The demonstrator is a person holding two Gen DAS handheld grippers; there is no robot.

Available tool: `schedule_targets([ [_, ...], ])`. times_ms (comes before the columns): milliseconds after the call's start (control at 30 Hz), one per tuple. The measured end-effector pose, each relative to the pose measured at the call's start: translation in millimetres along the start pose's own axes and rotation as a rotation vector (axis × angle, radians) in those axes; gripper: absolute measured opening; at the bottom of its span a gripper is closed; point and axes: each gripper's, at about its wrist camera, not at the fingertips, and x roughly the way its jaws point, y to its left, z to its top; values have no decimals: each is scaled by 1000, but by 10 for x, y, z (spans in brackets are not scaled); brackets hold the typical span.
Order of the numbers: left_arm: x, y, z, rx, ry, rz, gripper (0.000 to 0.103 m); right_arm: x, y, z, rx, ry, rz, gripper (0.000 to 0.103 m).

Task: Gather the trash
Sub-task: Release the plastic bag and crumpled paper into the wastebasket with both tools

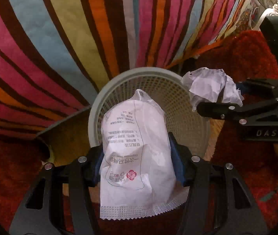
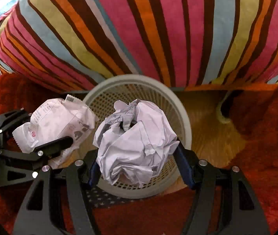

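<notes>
Left wrist view: the left gripper (image 1: 139,162) is partly closed on a white printed packet (image 1: 135,156), its blue pads pressing the packet's 2 sides near the lower half; the packet's serrated top points down toward the mouth of a grey mesh wastebasket (image 1: 189,105) standing against a striped bedcover (image 1: 70,39), on wood floor beside a red rug (image 1: 256,62); at right, the right gripper (image 1: 219,96) holds a crumpled paper ball (image 1: 209,86) just past the basket's rim.

Right wrist view: the right gripper (image 2: 137,156) is closed part-way on the crumpled paper ball (image 2: 137,139), which hangs directly over the wastebasket (image 2: 183,121) opening; the packet (image 2: 60,121), pinched in the left gripper (image 2: 47,137), sits beside the near-left rim rather than clearly over the opening; the striped bedcover (image 2: 139,29) fills the background and the red rug (image 2: 266,127) lies to the right.

Both pieces look very light and soft; the paper ball should crush and spring back under the pads, so a grip across its widest part suits it; the packet appears to be thin, slick film that buckles easily, best pinched across its body rather than at the crimped seams; neither is fragile, and both would likely flutter or drift when released, so a drop from close above the opening seems safest.
</notes>
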Motion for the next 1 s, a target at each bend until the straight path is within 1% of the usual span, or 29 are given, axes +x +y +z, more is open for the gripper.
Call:
schedule_targets([
  [100,58,22,36,-21,17,-1,56,21,-23,16,-5,0,-3,62],
  [200,70,41,46,-24,23,2,56,36,-36,-154,-15,5,-7,62],
  [367,67,24,47,-18,23,-9,58,38,-24,-188,-25,4,-11,63],
  [400,84,23,50,-18,25,-11,58,35,-32,-187,-24,4,-12,66],
  [433,97,26,51,-19,31,-10,59,31,-31,-186,-23,5,-17,72],
  [467,114,24,52,-19,34,-9,65,34,-36,-185,-22,5,-30,82],
  [500,118,31,50,-19,33,-6,70,33,-37,-181,-22,5,-40,87],
  [533,118,33,53,-19,30,4,79,30,-28,-172,-23,4,-47,93],
  [567,124,15,63,-17,29,11,82,26,-26,-169,-24,-1,-53,93],
  [667,123,17,69,-19,30,18,87,29,-35,-162,-24,0,-52,93],
  [1000,159,68,62,-38,42,20,87,54,-98,-147,6,17,-46,93],
])
